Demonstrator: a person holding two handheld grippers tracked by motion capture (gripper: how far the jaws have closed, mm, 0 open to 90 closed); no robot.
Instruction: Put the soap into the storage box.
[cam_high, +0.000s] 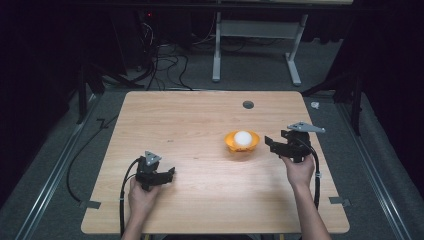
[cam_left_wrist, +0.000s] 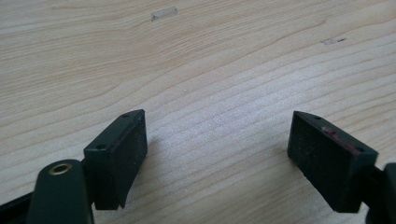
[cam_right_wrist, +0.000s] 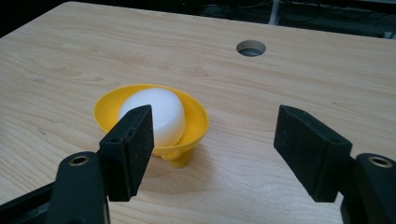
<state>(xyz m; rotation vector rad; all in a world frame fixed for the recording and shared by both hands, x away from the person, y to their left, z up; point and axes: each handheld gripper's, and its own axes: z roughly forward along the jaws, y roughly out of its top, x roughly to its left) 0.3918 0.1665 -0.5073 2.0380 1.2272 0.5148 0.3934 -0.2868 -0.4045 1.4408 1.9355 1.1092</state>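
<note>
The yellow bowl (cam_high: 242, 144) sat on the wood counter (cam_high: 190, 200), a bit right of the middle & about halfway between the far edge and the near edge. A white round thing (cam_high: 243, 138) lay in it, smooth like an egg, and it poked up over the rim. The bowl stood on a small yellow foot (seen in the right gripper view).

The right gripper (cam_high: 270, 142) was held in the person's right hand (cam_high: 299, 169), between the bowl and the right edge of the counter. It was just beside the bowl but not touching it, w/ a thin gap between. It pointed at the bowl. Its fingers (cam_right_wrist: 133, 144) were wide apart w/ nothing between them but bare wood. In the right gripper view one finger hid part of the bowl and the white thing, but it was nearer the camera and didn't touch them.

The left gripper (cam_high: 171, 173) was in the left hand (cam_high: 141, 195), near the near edge of the counter, toward the left corner, well apart from the bowl. Its fingers (cam_left_wrist: 126, 154) were wide apart too, low over bare wood, holding nothing. I couldn't tell if they touched the wood.

A round hole (cam_high: 248, 104) was in the counter near the far edge, past the bowl. Small bits of tape (cam_high: 90, 204) stuck out at both near corners. A black cable (cam_high: 122, 200) ran down from the left gripper along the arm.
</note>
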